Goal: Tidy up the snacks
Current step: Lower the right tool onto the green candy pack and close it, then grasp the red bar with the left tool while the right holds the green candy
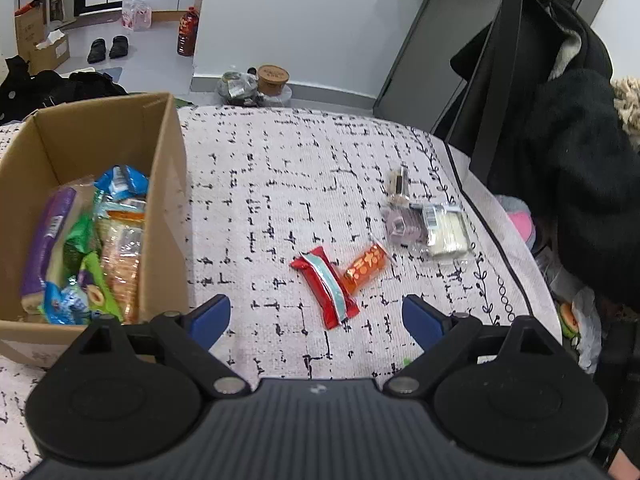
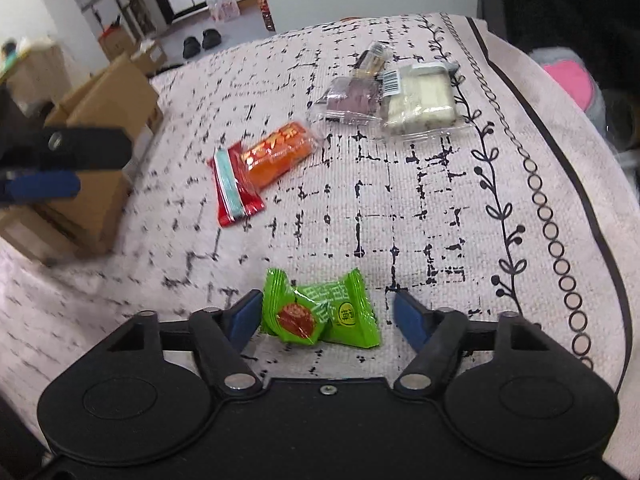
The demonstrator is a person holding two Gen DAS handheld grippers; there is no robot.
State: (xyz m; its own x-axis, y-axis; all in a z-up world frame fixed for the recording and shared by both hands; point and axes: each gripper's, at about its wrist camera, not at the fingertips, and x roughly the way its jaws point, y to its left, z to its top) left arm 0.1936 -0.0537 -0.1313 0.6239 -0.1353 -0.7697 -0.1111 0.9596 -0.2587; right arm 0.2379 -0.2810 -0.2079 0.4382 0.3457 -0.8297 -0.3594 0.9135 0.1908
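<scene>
While the green snack packet (image 2: 320,312) lies flat on the patterned cloth (image 2: 420,208), the right tongs (image 2: 326,314) straddle it, half-wide, one blue pad at its left edge and the other just clear of its right edge; no grip yet. This looks like the pick-up step: next the pads must close on the packet and lift it toward the cardboard box (image 1: 168,184), already partly filled with snacks. Beyond the green packet lie a red bar (image 2: 236,188) touching an orange packet (image 2: 278,154), and farther off a purple cake (image 2: 352,98) beside a white cake (image 2: 420,98). The left tongs (image 1: 316,320) hang wide and empty near the red bar. Past the cloth-covered bench: grey floor, black slippers (image 1: 108,49), dark coats (image 1: 580,184).
</scene>
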